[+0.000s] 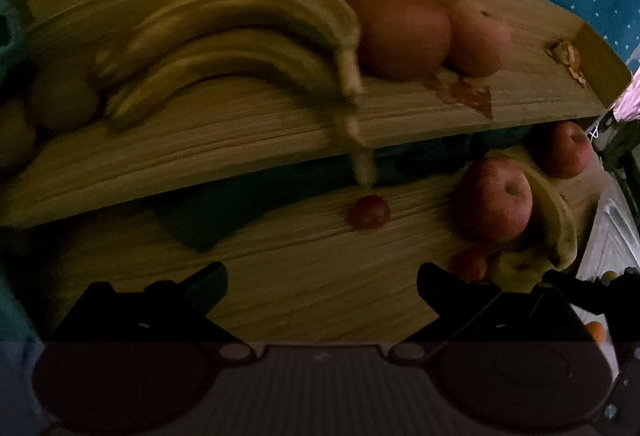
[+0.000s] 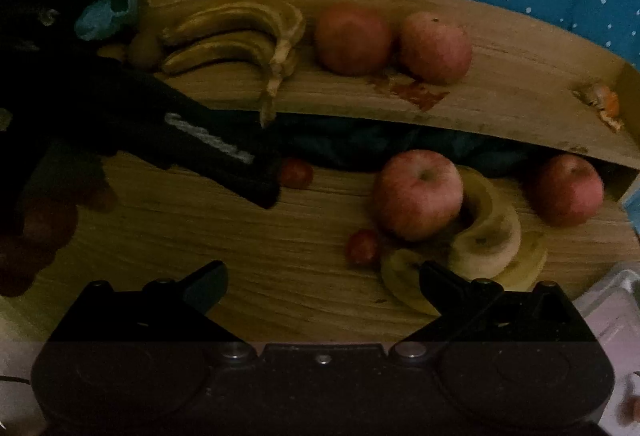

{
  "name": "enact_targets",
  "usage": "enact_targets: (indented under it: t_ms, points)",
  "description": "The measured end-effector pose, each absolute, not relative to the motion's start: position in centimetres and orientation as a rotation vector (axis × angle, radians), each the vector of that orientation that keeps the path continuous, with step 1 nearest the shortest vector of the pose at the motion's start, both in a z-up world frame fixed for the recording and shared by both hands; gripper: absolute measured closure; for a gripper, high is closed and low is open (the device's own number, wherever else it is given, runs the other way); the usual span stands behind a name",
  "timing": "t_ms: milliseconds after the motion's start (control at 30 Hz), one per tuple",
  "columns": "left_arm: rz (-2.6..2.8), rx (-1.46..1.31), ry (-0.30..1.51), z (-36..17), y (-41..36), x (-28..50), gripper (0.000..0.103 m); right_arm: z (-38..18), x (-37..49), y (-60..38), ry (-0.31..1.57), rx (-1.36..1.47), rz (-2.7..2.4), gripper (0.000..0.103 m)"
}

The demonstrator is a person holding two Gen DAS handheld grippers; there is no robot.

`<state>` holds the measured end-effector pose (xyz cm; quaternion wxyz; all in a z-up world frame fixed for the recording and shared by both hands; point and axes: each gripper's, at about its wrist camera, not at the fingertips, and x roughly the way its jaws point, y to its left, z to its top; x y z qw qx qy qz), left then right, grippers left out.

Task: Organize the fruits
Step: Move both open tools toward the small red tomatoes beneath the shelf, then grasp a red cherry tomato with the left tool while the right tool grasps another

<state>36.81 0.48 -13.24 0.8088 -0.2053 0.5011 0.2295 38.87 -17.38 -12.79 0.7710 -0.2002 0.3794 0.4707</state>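
No legible text or labels.

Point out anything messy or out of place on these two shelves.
On the upper shelf, a reddish smear sits in front of the two apples, and peel scraps lie in the right corner. Below, one apple rests on top of the bananas.

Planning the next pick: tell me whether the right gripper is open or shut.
Open. The right gripper has its two fingers spread wide apart with bare wooden table showing between them; nothing is held.
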Motion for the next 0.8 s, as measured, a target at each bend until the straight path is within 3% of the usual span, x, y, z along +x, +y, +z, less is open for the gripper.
enact_targets:
  t_ms: [367,433,667,800]
  points:
    - [0.441,-0.443,1.056,-14.1,-0.3,39.3,0.001,-14.0,39.5,-16.2,0.806,-0.467,1.033,0.016]
    - [0.445,-0.443,1.056,-14.2,-0.3,39.7,0.005,-14.1,39.3,-15.8,0.786,-0.49,1.023,0.019]
    - [0.451,-0.449,1.052,-14.6,-0.3,40.9,0.017,-14.3,39.3,-15.3,0.743,-0.566,1.005,0.045]
    - [0.454,-0.448,1.06,-14.9,-0.5,41.9,0.026,-14.4,39.8,-14.9,0.729,-0.601,0.987,0.052]
